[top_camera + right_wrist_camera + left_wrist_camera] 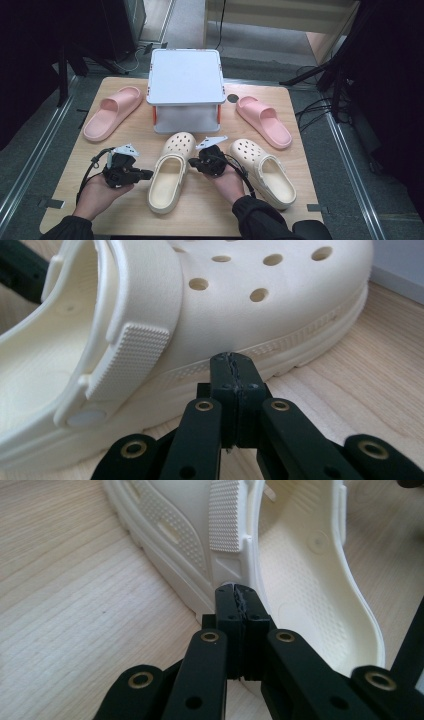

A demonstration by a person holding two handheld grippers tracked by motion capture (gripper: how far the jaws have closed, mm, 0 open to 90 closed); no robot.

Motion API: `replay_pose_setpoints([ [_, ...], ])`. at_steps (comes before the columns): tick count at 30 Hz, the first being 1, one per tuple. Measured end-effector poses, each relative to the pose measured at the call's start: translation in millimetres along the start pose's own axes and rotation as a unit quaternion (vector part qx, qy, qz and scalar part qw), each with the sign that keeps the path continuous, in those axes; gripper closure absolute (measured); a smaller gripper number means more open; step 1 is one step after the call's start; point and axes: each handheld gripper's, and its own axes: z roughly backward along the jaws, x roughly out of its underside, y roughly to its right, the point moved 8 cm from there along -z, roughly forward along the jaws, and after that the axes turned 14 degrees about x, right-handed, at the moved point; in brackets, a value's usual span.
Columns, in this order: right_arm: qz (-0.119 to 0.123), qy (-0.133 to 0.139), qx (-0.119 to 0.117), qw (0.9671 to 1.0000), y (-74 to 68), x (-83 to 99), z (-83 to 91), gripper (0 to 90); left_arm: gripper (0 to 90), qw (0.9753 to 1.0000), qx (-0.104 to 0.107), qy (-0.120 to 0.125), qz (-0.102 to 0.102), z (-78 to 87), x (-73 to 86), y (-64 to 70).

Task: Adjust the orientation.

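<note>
Two cream clogs lie on the wooden table (125, 210). The left clog (172, 172) sits between both grippers; the right clog (262, 170) lies to the right. My left gripper (148, 173) is shut, its tips (236, 592) touching that clog's (280, 545) left side by the strap rivet. My right gripper (194, 163) is shut too, its tips (231, 362) against the sole edge of the same clog (210, 315). Neither pair of jaws holds anything.
A pink slide (112, 112) lies at the left and another pink slide (264, 121) at the right. A white two-level shelf (186, 87) stands at the back middle. The table's front edge is near the person's sleeves.
</note>
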Motion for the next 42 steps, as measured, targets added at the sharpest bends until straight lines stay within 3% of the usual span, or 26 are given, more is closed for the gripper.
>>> replay_pose_setpoints([
  [5,0.003,0.001,0.013,0.9999,1.6,-3.2,-2.8,90.0,89.3,1.0,-0.001,-0.002,-0.002,-3.2,-0.3,4.5],
  [9,0.002,0.004,0.02,0.9998,3.6,-5.6,-4.9,90.0,89.3,0.9998,0.018,-0.005,0.002,-8.3,-0.8,9.4],
  [13,-0.004,0.007,0.019,0.9998,7.1,-6.6,-5.9,89.9,88.2,0.9998,0.016,-0.009,0.001,-10.2,-1.6,9.3],
  [18,-0.003,0.014,0.02,0.9997,8.8,-7.3,-4.3,87.5,81.7,0.9999,0.008,0.007,0.007,-1.6,-3.7,3.7],
  [23,0.005,0.033,0.015,0.9993,12.4,-12.8,7.0,79.6,67.2,0.9992,0.001,0.038,0.013,12.2,-9.1,0.2],
  [26,0.001,0.032,0.003,0.9995,14.0,-12.1,14.2,74.3,55.6,0.999,0.001,0.041,0.017,15.6,-11.3,-1.2],
  [29,0.0,0.028,-0.007,0.9996,14.0,-9.3,21.0,70.4,50.0,0.999,0.003,0.043,0.012,18.3,-14.1,-1.1],
  [31,0.009,0.029,-0.006,0.9995,13.1,-7.6,26.8,70.3,48.4,0.9988,0.005,0.047,0.012,21.2,-16.1,-1.1],
  [39,0.005,0.028,-0.026,0.9992,8.8,1.7,57.0,66.9,43.8,0.9988,0.014,0.045,0.01,24.8,-21.4,-4.9],
  [42,0.004,0.03,-0.023,0.9993,11.1,5.5,67.8,66.8,42.7,0.9988,0.012,0.047,0.007,24.5,-24.3,-6.6],
])
